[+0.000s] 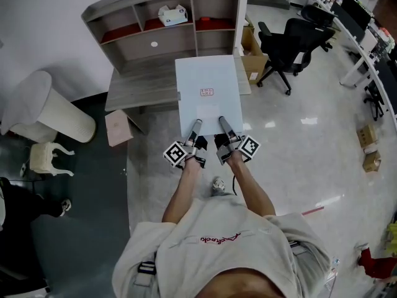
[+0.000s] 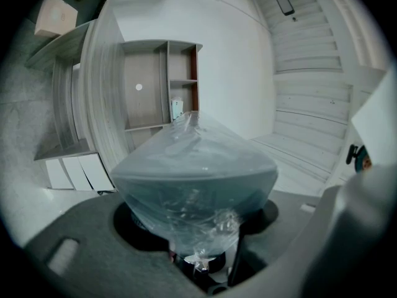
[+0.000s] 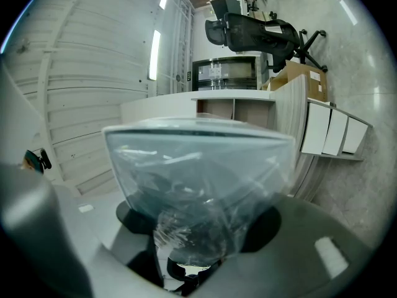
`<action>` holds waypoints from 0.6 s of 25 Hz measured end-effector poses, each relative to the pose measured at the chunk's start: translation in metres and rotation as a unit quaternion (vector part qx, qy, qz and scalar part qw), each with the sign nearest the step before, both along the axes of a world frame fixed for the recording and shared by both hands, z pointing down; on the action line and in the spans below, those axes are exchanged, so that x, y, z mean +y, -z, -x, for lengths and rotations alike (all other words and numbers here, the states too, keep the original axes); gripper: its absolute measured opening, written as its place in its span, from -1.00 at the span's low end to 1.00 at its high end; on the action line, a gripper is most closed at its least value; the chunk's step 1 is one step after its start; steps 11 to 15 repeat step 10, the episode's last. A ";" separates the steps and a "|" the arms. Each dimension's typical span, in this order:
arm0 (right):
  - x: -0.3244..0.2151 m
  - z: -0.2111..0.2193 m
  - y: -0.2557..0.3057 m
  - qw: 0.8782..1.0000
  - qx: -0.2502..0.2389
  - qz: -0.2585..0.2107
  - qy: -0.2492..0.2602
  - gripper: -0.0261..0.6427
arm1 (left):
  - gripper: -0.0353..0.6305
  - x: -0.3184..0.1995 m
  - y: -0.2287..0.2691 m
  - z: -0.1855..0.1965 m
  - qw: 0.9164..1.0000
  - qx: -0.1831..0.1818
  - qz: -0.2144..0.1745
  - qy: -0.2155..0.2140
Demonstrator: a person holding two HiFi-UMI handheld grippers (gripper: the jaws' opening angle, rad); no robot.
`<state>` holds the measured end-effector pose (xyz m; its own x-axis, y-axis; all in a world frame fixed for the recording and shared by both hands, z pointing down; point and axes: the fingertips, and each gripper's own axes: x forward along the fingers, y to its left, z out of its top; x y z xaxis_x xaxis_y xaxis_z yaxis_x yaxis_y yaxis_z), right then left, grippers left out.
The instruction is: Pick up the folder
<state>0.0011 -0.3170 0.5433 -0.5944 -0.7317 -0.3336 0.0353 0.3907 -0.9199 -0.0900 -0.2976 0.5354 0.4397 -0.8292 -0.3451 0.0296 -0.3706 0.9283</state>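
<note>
Both forearms point(image 1: 183, 194) reach forward from the body, bare, side by side and close together. The left gripper point(image 1: 196, 126) and the right gripper point(image 1: 222, 123) lie parallel and point away from the person. Each has its jaws clamped on the near edge of the folder point(image 1: 208, 92), and the marker cubes point(image 1: 176, 154) sit on their outer sides.

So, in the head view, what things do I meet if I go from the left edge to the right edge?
White ribbed bin → pink box → folder → black office chair → small cardboard box.
</note>
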 end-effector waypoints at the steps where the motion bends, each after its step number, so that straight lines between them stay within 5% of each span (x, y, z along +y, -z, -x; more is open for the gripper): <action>1: 0.000 -0.001 0.000 1.000 -0.001 0.000 -0.001 -0.06 | -0.05 0.000 0.000 -0.001 1.000 -0.001 -0.001 -0.001; 4: 0.002 -0.002 -0.001 1.000 -0.003 0.003 -0.003 -0.06 | -0.05 0.000 -0.009 0.001 1.000 -0.025 0.001 0.002; 15: 0.004 -0.005 -0.001 1.000 -0.003 0.002 -0.004 -0.06 | -0.05 0.002 0.000 -0.005 1.000 -0.007 -0.006 -0.004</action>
